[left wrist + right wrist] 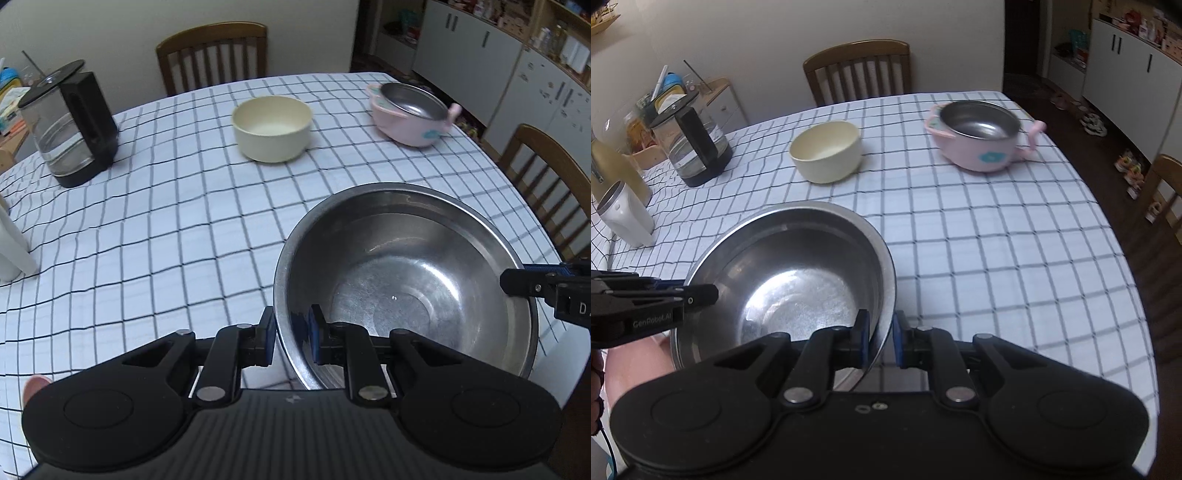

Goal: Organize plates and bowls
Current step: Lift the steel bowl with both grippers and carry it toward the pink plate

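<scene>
A large steel bowl (406,277) (798,280) is held just above the checked tablecloth (166,240) near the front edge. My left gripper (291,328) (705,293) is shut on the bowl's left rim, one pad inside and one outside. On the opposite rim my right gripper (881,332) (517,284) is shut in the same way. Further back a cream bowl (271,127) (825,151) stands mid-table. At the far right sits a pink bowl with handles (410,110) (982,140), which has a steel bowl inside it.
A glass kettle with a black handle (70,125) (692,144) stands at the far left. A white container (11,240) (624,214) is at the left edge. Wooden chairs (212,55) (546,173) stand behind and to the right of the table.
</scene>
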The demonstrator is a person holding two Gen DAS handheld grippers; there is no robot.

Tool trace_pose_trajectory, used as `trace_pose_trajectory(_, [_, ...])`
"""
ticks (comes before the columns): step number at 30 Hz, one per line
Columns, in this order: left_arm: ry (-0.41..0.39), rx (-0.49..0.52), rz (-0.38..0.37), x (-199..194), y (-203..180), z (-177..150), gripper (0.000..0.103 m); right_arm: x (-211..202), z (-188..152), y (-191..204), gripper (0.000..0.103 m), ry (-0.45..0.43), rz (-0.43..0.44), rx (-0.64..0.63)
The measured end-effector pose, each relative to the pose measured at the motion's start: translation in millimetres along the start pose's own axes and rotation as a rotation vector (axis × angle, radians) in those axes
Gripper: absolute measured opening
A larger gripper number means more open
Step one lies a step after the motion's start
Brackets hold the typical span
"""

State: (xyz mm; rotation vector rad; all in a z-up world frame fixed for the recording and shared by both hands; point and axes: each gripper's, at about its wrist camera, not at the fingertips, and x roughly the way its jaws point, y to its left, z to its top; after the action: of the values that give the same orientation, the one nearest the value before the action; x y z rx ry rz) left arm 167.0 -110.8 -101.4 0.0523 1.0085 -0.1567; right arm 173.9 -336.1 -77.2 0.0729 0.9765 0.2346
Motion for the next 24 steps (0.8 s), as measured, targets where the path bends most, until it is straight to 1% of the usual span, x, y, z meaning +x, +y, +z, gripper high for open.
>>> trace_pose_trajectory(6, [0.013, 0.069, -0.047, -7, -33, -19, 0.017, -18, -24, -25, 0.014, 0.015, -0.023, 0.032])
trace_pose_trajectory(12, [0.027, 0.123, -0.073, -7, -55, -40, 0.017, -30, -49, -45, 0.013, 0.03, -0.041, 0.071])
trace_pose_trajectory(17, [0.05, 0.166, -0.088, -2, -67, -56, 0.017, -32, -68, -51, 0.013, 0.044, -0.056, 0.076])
trace_pose_trajectory(24, [0.082, 0.195, -0.104, 5, -75, -72, 0.017, -31, -91, -60, 0.013, 0.076, -0.059, 0.094])
